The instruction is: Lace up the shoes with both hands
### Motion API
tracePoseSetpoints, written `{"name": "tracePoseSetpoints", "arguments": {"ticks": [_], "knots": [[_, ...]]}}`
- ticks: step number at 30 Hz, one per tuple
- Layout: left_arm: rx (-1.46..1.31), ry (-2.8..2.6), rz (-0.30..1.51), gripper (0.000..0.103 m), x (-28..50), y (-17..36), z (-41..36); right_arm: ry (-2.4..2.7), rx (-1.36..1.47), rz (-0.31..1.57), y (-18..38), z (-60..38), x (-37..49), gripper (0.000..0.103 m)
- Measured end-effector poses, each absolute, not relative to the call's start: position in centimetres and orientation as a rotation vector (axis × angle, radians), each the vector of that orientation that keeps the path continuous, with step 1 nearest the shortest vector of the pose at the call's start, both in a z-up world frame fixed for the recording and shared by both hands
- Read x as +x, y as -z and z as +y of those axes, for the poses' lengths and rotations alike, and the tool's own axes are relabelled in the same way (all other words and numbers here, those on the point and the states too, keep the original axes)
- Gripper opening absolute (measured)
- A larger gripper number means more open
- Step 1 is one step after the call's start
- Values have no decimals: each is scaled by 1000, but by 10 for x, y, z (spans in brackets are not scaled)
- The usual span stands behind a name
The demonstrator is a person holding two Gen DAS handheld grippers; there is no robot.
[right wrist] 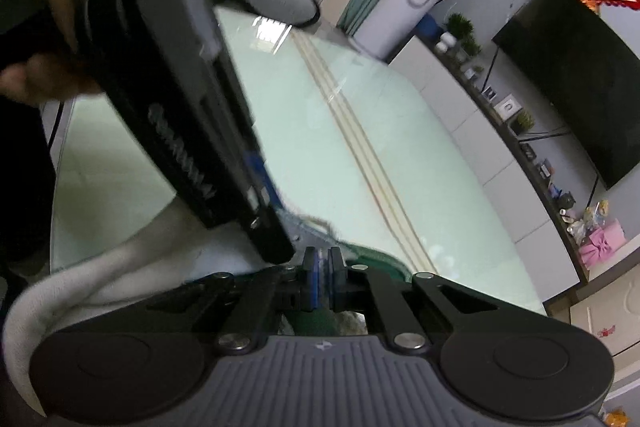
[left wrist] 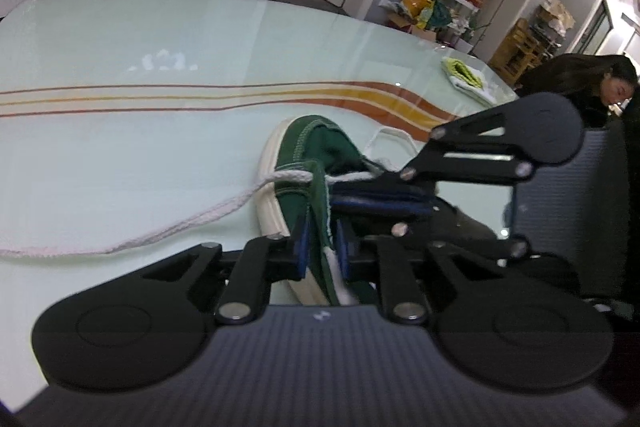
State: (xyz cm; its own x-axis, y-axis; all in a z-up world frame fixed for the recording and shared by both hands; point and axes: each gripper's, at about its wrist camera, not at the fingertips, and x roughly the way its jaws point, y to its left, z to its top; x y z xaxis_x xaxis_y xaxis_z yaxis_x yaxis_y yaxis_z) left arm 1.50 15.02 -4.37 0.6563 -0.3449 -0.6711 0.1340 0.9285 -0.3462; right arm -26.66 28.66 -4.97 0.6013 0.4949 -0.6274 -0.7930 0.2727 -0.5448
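Observation:
A green canvas shoe point(left wrist: 304, 155) with a cream sole lies on the glass table point(left wrist: 120, 39). My left gripper point(left wrist: 323, 247) is shut on the shoe's green eyelet flap, which stands between its blue pads. A white lace point(left wrist: 200, 223) comes out of an eyelet and trails left over the table. On the flap's other side the lace runs straight into the tips of my right gripper point(left wrist: 340, 201), which reaches in from the right and is shut on it. In the right wrist view my right gripper point(right wrist: 323, 263) shows its pads pressed together over the green shoe point(right wrist: 376, 261); the lace there is blurred.
A folded yellow-green cloth point(left wrist: 466, 75) lies at the table's far right edge, and a person point(left wrist: 580, 83) sits beyond it. A hand point(right wrist: 36, 7) holds the left tool's black casing point(right wrist: 180, 107), which fills the upper left. White fabric point(right wrist: 100, 279) lies below it.

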Motion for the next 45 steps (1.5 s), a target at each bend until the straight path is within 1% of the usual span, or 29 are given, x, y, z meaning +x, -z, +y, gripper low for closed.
{"name": "tracePoseSetpoints", "arguments": {"ticks": [1, 2, 3, 6, 8, 9, 10, 12, 14, 15, 16, 20, 22, 28, 29, 30, 31, 35, 36, 38, 39, 40, 41, 45], "knots": [[-281, 275, 815, 15, 15, 44, 150, -881, -957, 390, 49, 286, -265, 24], [-285, 276, 818, 15, 16, 45, 151, -870, -964, 414, 48, 286, -264, 31], [-283, 276, 818, 15, 16, 45, 150, -860, -972, 438, 47, 285, -262, 40], [-281, 278, 819, 16, 19, 46, 150, -844, -988, 479, 45, 283, -263, 43], [-282, 278, 820, 18, 19, 46, 150, -822, -1003, 477, 40, 286, -266, 51], [-283, 277, 821, 19, 20, 46, 151, -808, -1014, 465, 37, 288, -268, 59], [-285, 279, 823, 20, 20, 46, 151, -791, -1026, 442, 34, 291, -272, 64], [-286, 280, 824, 21, 20, 46, 151, -778, -1046, 400, 33, 298, -278, 64], [-288, 281, 825, 22, 20, 47, 152, -785, -1091, 361, 38, 309, -283, 50], [-293, 278, 826, 24, 21, 47, 152, -780, -1111, 357, 41, 311, -281, 27], [-297, 278, 827, 24, 21, 48, 152, -771, -1153, 354, 47, 315, -280, 17], [-306, 286, 829, 24, 21, 49, 152, -763, -1222, 396, 60, 322, -275, 17], [-310, 291, 830, 25, 21, 50, 153, -756, -1243, 413, 63, 322, -275, 21], [-307, 300, 837, 28, 23, 53, 150, -764, -1324, 459, 77, 323, -277, 22], [-303, 301, 839, 28, 23, 54, 149, -765, -1321, 459, 77, 323, -278, 24], [-300, 301, 840, 28, 23, 54, 148, -761, -1316, 458, 75, 321, -279, 31], [-300, 301, 840, 28, 23, 54, 148, -756, -1318, 450, 73, 321, -280, 34], [-297, 300, 842, 29, 24, 55, 148, -754, -1322, 480, 78, 318, -278, 34], [-296, 300, 842, 29, 24, 55, 147, -754, -1322, 492, 80, 318, -277, 31], [-294, 298, 842, 29, 24, 55, 147, -743, -1293, 528, 82, 318, -272, 31], [-294, 297, 842, 30, 24, 55, 147, -738, -1274, 546, 82, 318, -270, 26], [-294, 296, 842, 30, 24, 55, 147, -734, -1255, 560, 81, 318, -269, 10], [-291, 295, 843, 30, 24, 55, 147, -739, -1231, 553, 79, 316, -268, 3], [-293, 307, 844, 30, 23, 51, 148, -754, -1132, 517, 70, 306, -264, 3]]}}
